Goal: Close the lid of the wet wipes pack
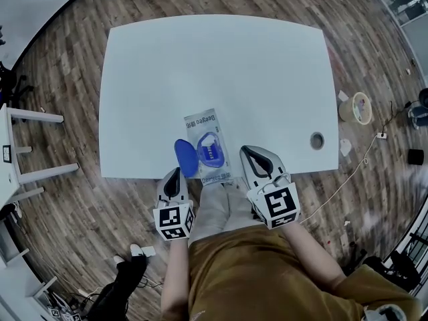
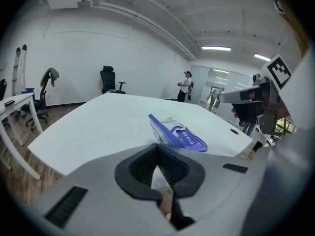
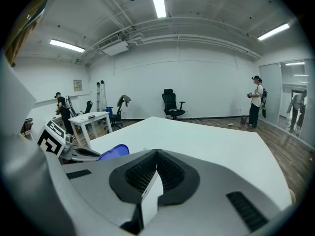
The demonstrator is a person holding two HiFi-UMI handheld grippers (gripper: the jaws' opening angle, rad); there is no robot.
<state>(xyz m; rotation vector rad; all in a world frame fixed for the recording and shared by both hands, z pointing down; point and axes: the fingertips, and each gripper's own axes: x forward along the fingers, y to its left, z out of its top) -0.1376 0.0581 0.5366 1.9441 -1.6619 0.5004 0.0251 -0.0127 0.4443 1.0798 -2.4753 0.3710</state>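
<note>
The left gripper (image 1: 175, 174) hangs just off the near edge of the table (image 1: 214, 65), jaws pressed together on nothing. Just ahead of it the lid (image 1: 185, 158) stands flipped open at the left of the pack (image 1: 212, 146), which lies along that near edge. The right gripper (image 1: 246, 150), likewise closed and empty, sits just beside the pack's right side.

The risk, as I judge it, is that a push on the lid from the left slides the light, unpinned pack rightward instead of folding the hinge. An off-centre press could also leave the lid unlatched.

The pack reaches the rim, so there is no margin toward the person. Wide tabletop lies beyond it, and the cable hole (image 1: 316, 140) is well off to the right.
</note>
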